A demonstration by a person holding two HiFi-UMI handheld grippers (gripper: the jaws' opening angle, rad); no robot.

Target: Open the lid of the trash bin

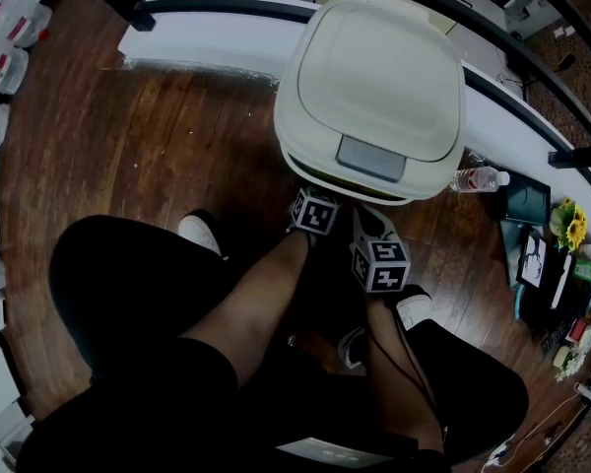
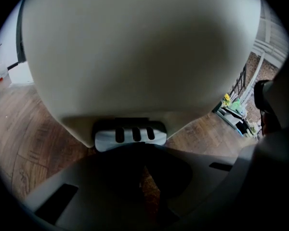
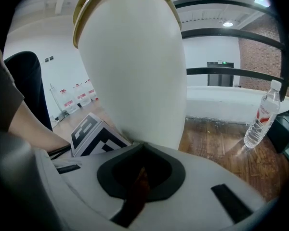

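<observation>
**Head view**
- Trash bin [image 1: 374,87]: cream, at 12 o'clock on a dark wooden floor [image 1: 158,156]. Its lid [image 1: 386,72] is down. A grey latch [image 1: 372,158] sits on the front edge at the bin's 6 o'clock.
- Left gripper [image 1: 315,205]: marker cube up, just beside the bin's front at its 7 o'clock.
- Right gripper [image 1: 372,236]: just beside the bin's front at its 6 o'clock, close to the left gripper's 4 o'clock.
- Water bottle [image 1: 481,178]: lying on the floor at the bin's 4 o'clock.
- Yellow flowers [image 1: 572,227]: at 3 o'clock, near the frame edge.

**Left gripper view**
- Left gripper [image 2: 144,167]: jaws drawn together, nothing between them. Only a thin slit of floor shows.
- Bin [image 2: 139,52]: fills the upper frame.
- Latch [image 2: 130,134]: has three slots and sits directly at 12 o'clock of the jaw tips, very near. Contact cannot be told.

**Right gripper view**
- Right gripper [image 3: 142,170]: jaws closed, empty.
- Bin wall [image 3: 135,66]: rises at 12 o'clock.
- Left gripper's marker cube [image 3: 94,134]: at 10 o'clock.
- Water bottle [image 3: 261,115]: at 3 o'clock.
</observation>
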